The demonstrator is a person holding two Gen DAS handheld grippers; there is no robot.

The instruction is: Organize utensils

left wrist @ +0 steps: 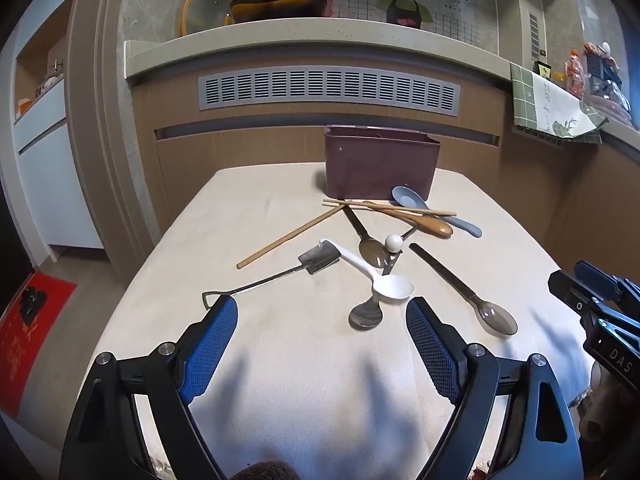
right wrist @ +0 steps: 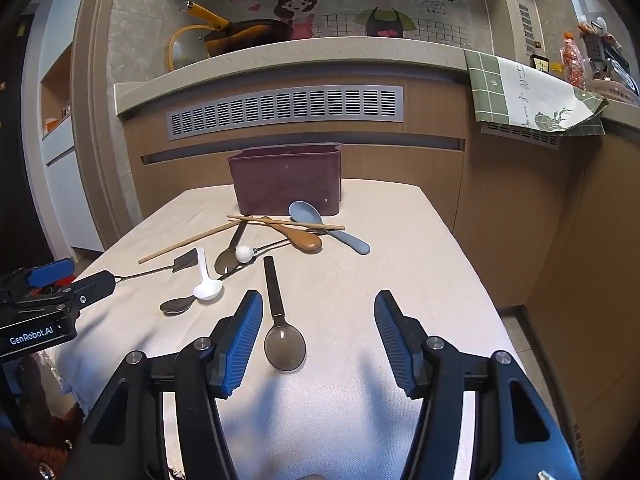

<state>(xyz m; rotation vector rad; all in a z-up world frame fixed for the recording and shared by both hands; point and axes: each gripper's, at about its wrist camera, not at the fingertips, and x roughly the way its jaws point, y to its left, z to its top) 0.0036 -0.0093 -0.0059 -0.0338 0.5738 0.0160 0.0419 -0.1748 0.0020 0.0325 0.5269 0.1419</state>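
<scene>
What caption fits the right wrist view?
Open right tool hovers near a smoky spoon, utensils scattered before the maroon bin.

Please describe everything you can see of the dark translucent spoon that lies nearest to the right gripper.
The dark translucent spoon looks like smoky grey-brown plastic, with a round see-through bowl and a straight, flat, darker handle. It lies flat on the cream tablecloth, bowl toward the camera, handle pointing to the pile. Nothing touches it; the open right gripper hovers near.
</scene>
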